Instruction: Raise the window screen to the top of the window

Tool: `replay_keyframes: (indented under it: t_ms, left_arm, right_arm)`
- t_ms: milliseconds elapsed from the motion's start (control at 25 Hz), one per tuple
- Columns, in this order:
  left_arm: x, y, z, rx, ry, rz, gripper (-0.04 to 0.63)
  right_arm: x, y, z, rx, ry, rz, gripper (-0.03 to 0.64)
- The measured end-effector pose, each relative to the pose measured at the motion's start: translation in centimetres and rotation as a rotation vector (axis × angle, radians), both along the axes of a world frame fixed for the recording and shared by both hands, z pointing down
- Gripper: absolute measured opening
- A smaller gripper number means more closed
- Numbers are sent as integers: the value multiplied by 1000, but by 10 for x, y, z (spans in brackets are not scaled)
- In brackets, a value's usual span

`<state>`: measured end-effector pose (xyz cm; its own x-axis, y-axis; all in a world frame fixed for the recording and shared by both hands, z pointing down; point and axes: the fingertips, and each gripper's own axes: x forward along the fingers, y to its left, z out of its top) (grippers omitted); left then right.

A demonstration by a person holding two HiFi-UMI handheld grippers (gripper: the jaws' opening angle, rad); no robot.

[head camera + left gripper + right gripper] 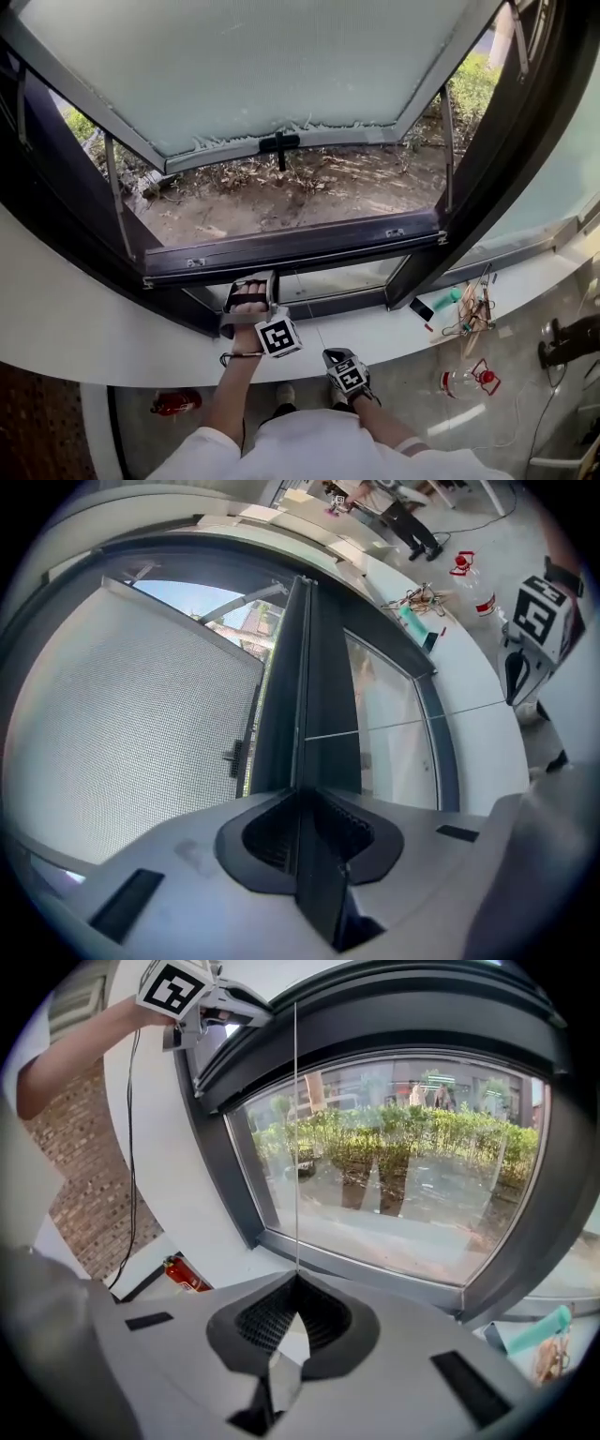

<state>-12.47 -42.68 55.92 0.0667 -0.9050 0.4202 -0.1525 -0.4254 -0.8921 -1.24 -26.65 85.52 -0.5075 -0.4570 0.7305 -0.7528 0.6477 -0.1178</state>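
Nearest, the right gripper (295, 1283) is pinched on a thin cord (296, 1147); the left gripper (302, 797) is clamped on the dark frame bar (314, 667). The window screen (253, 66) covers the upper opening only — the cord is best drawn steadily, in 1 straight line.

Daylight comes in through a dark window frame (291, 246) at the tip of the left hand-held gripper (251, 281). Beyond the frame lie bare ground (309, 192) and a green hedge (412, 1133). A white curved sill (56, 319) runs under the gripper to both sides. Below and left of it, a red fire extinguisher (175, 402) sits on the grey floor (511, 412) near a brick wall (84, 1194).
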Motion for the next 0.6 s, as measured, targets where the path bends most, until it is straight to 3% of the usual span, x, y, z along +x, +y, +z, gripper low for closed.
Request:
replay_keyframes:
  t_ms: [120,280,320,440,520,600]
  left_arm:
    - [1,-2,-1,13,10,-6,51]
    - [-3,-3,-2,27,-9,-1,51]
    - [-4,-3,-2,19,16,1,52]
    - [-3,-2,-9,22,204,8,52]
    - [-3,1,-23,72,333,4,52]
    - [-4,1,-44,142,401,2,52]
  right_arm:
    - [5,-1,7,31,81,-32,2]
    - [4,2,1,-2,45,-12,2]
    - [6,1,-1,-3,43,-7,2]
    - [17,-3,-6,13,58,11,2]
    - [20,-7,-13,24,43,29,2]
    - [13,-14,-27,52,16,25,2]
